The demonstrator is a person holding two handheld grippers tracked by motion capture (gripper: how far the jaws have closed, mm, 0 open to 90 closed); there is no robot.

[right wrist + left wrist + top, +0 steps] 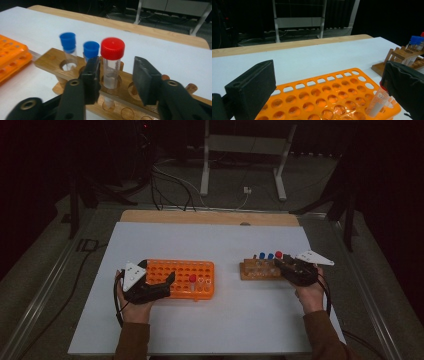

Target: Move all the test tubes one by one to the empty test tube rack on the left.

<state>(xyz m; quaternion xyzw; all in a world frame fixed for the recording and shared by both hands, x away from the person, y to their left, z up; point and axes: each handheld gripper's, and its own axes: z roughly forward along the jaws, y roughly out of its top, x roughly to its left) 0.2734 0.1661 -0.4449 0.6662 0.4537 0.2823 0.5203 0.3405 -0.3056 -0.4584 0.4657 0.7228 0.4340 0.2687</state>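
Note:
An orange tube rack (200,270) lies left of centre on the white table. One red-capped tube (192,280) stands in it near its right end. My left gripper (157,271) hovers at the rack's left end, open and holding nothing. In the left gripper view the wide jaws of the left gripper (329,75) frame the orange rack (317,95), and the right jaw half hides the tube (377,102). At the wooden rack (50,60), my right gripper (116,67) stands around a red-capped tube (112,48). The left pad is close beside the tube and a gap shows at the right pad. Two blue-capped tubes (91,48) stand further along.
The wooden rack (252,270) sits right of centre on the white table (215,320). A bare wooden strip (210,217) runs along the far edge. Beyond it stand a metal frame's legs (205,165), with cables on the floor. The orange rack's corner (10,57) lies left of the wooden one.

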